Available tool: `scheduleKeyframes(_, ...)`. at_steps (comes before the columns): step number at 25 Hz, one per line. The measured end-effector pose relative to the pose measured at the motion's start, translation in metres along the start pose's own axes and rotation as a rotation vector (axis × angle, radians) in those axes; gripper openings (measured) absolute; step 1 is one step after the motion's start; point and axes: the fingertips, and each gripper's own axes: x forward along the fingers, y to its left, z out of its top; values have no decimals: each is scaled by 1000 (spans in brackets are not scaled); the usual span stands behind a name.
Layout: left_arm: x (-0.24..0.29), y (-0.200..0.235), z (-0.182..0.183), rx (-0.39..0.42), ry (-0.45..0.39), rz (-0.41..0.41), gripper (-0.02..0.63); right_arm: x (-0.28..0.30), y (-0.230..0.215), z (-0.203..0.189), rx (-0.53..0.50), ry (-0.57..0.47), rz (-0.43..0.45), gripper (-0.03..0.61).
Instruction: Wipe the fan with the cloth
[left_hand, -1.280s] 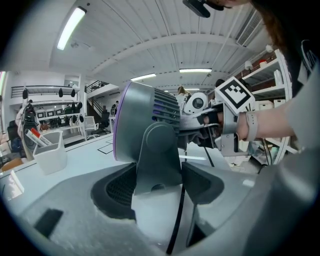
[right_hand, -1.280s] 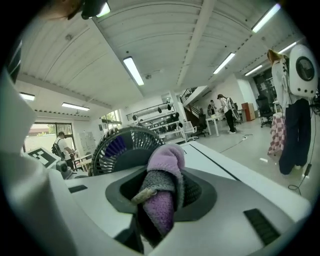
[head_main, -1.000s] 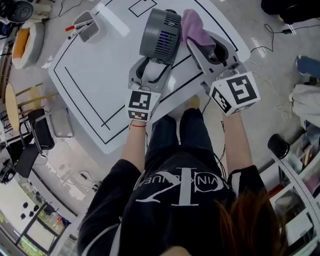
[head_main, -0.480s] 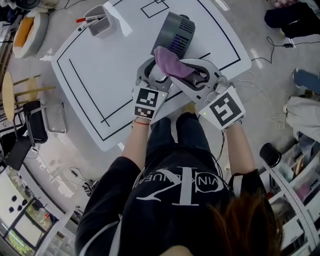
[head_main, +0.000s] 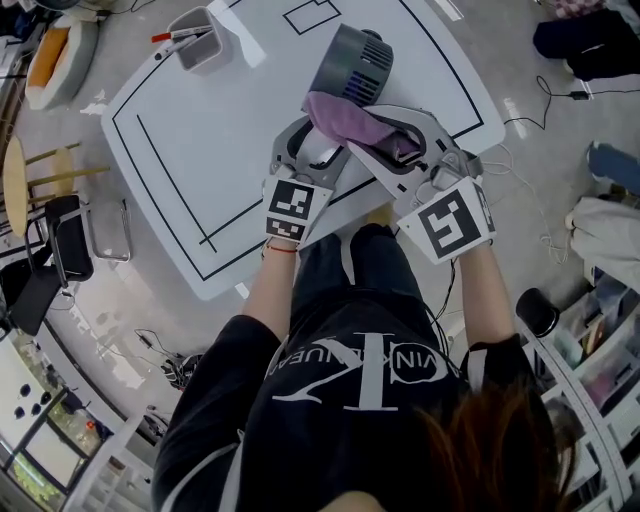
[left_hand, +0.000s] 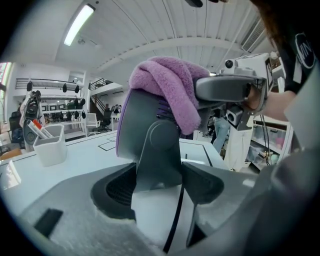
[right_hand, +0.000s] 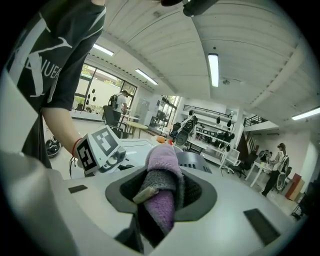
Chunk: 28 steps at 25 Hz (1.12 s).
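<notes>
**Both grippers on the fan, cloth on its top edge**

Person stands at the table's 6 o'clock side, both forearms stretched forward toward 12, elbows tucked near the torso. Left forearm (head_main: 265, 300) runs straight up, with a red band at the wrist. Right forearm (head_main: 482, 290) angles in toward 11.

White table (head_main: 200, 170) with black outline markings fills the upper half of the head view. Grey floor around it. Black chair (head_main: 70, 240) at 9 o'clock, orange cushion (head_main: 48, 58) at 10 o'clock, loose cables (head_main: 535, 175) on the floor at 3 o'clock. The gripper views show an open hall with strip lights and white desks.

Grey fan (head_main: 352, 60) stands on the table at about 12 o'clock, just past the grippers.

Left gripper (left_hand: 159, 181): jaws closed against the fan's stand, one on each side and touching it.

Right gripper (right_hand: 161, 192): jaws clamped on the purple cloth (head_main: 345, 113), a folded wad filling the gap between them. It comes in from 4 o'clock and holds the cloth on the fan's near top edge. In the left gripper view the cloth drapes over the fan head.

Grey bin (head_main: 197, 47) holding pens sits at the table's 11 o'clock corner, well apart from the fan.
</notes>
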Motion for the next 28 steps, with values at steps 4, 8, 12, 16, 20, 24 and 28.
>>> scheduleKeyframes(4, 1, 1, 0, -15, -1, 8, 284, -4, -21, 8, 42, -25, -33, 140)
scheduleKeyframes(8, 0, 0, 0, -26, 2, 22, 285, -8, -38, 12, 38, -25, -52, 140)
scheduleKeyframes(12, 0, 0, 1, -33, 6, 34, 287, -12, -60, 11, 69, -37, -74, 140)
scheduleKeyframes(16, 0, 1, -1, -44, 9, 48, 287, -10, -87, 4, 72, -4, -123, 137)
scheduleKeyframes(20, 0, 1, -1, -53, 10, 57, 288, -3, -111, -3, 100, 5, -121, 137)
scheduleKeyframes(24, 0, 0, 0, -56, 2, 63, 290, 8, -126, -3, 168, -30, -84, 135)
scheduleKeyframes(28, 0, 0, 0, -59, 0, 68, 291, 15, -138, -13, 214, -24, -71, 135)
